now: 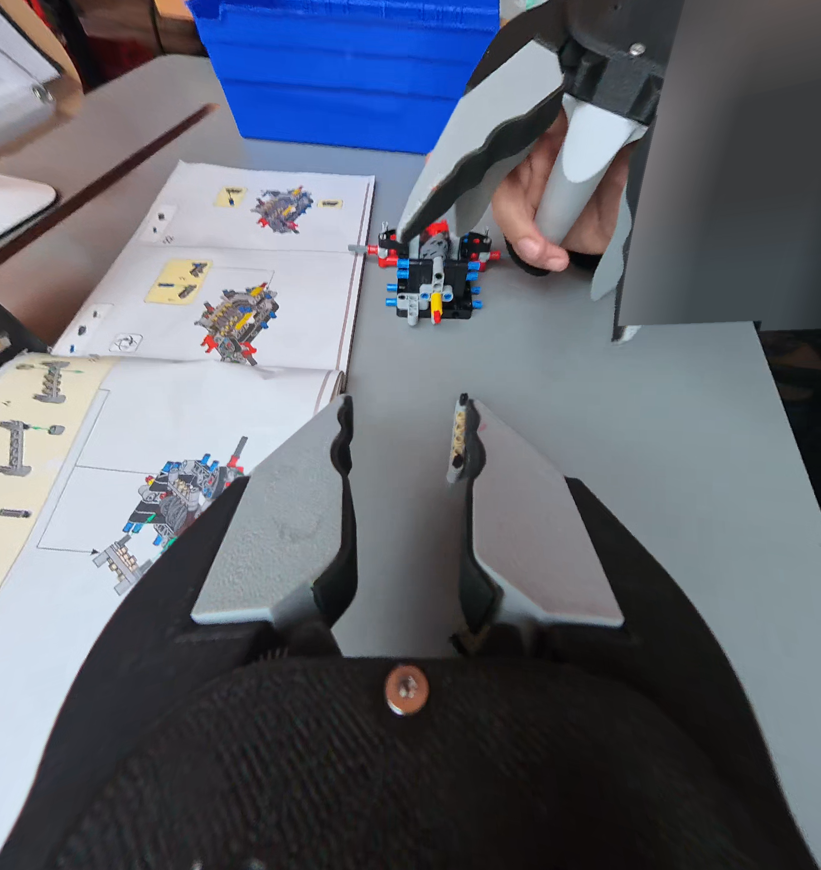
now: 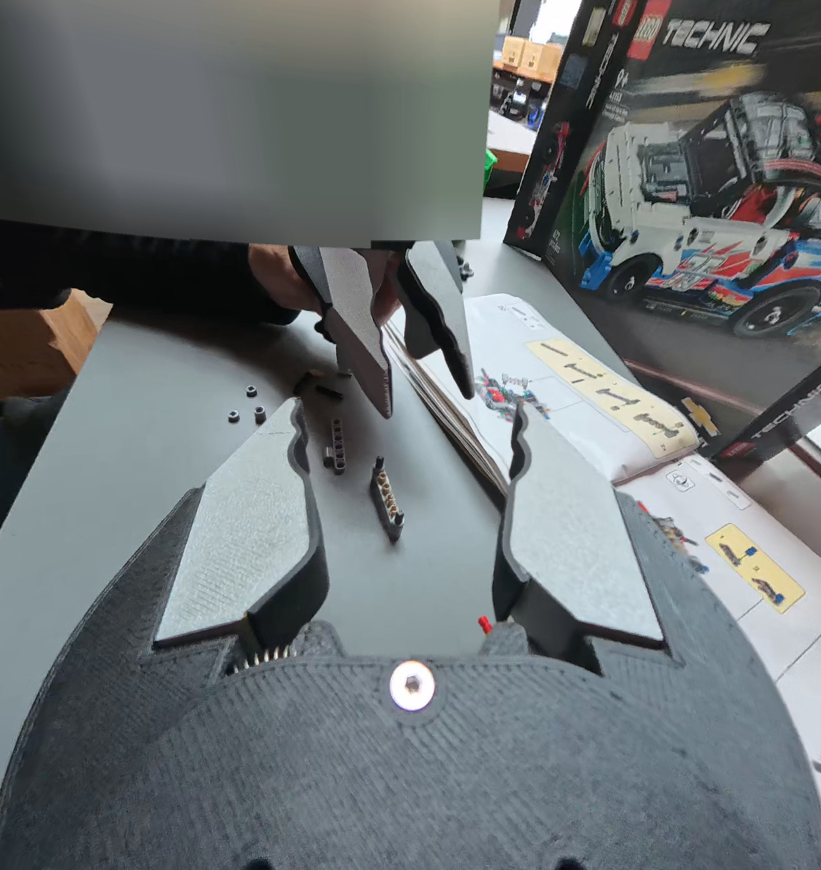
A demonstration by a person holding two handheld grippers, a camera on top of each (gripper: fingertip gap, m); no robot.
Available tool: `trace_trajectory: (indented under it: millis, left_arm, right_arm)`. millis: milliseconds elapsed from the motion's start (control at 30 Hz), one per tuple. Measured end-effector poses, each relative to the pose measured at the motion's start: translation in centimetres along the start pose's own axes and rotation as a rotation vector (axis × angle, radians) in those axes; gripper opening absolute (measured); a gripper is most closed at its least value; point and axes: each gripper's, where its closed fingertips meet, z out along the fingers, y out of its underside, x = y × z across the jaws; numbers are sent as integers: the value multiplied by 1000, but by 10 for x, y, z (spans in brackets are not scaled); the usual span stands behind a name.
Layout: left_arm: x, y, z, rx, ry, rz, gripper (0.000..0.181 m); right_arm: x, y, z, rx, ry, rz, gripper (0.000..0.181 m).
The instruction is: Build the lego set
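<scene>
The partly built black, grey, red and blue lego assembly (image 1: pixel 434 282) stands on the grey table (image 1: pixel 540 400) beside the open instruction booklet (image 1: pixel 239 282). My right gripper (image 1: pixel 430 223), held by a hand, is open, with its fingertips down at the assembly's far end. In the right wrist view (image 2: pixel 408 412) only a red pin (image 2: pixel 484 624) of the assembly shows under it. A short dark beam with tan pins (image 2: pixel 387 499) lies on the table and also shows by my left gripper's right fingertip (image 1: pixel 460 438). My left gripper (image 1: pixel 406 409) is open and empty; it also shows in the right wrist view (image 2: pixel 427 400).
A grey beam (image 2: pixel 337 447), black pins (image 2: pixel 319 386) and small dark bushes (image 2: pixel 251 390) lie loose on the table. The set's box (image 2: pixel 705 188) stands behind the booklet (image 2: pixel 587 400). A blue bin (image 1: pixel 342 70) stands at the back. The table edge (image 1: pixel 776 376) runs along the right.
</scene>
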Motion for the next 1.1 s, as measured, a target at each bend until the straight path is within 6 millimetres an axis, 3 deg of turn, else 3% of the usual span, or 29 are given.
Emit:
trace_trajectory:
  millis: [133, 233, 400, 533, 667, 733, 800, 867, 900, 1033, 1100]
  left_arm:
    - [8, -4, 1, 32, 54, -44, 69]
    - [7, 1, 3, 6, 26, -4, 69]
    - [6, -1, 1, 6, -22, 61, 60]
    - [4, -3, 1, 20, -51, 74, 45]
    - [2, -5, 0, 35, -58, 77, 36]
    - [2, -7, -1, 51, -72, 99, 25]
    - [2, -9, -3, 56, -71, 112, 30]
    - [-2, -12, -6, 69, -93, 107, 31]
    - [-7, -14, -9, 78, -119, 103, 31]
    - [-23, -30, -29, 172, -172, 50, 33]
    - [-34, -36, -40, 221, -210, 15, 35]
  right_arm:
    - [9, -15, -9, 102, 100, -79, 87]
    - [18, -1, -9, 7, 164, -107, 55]
    - [26, 13, -5, -67, 203, -99, 46]
    - [24, 20, 1, -79, 163, -31, 64]
    - [25, 15, -1, -47, 162, -27, 61]
    - [25, 14, -3, -42, 169, -55, 53]
    - [27, 13, -5, -41, 180, -73, 43]
    - [28, 12, -10, -33, 186, -83, 9]
    - [29, 9, -12, -17, 190, -79, 5]
    - [42, 9, -16, 7, 234, -29, 23]
    - [41, 10, -15, 9, 226, -24, 20]
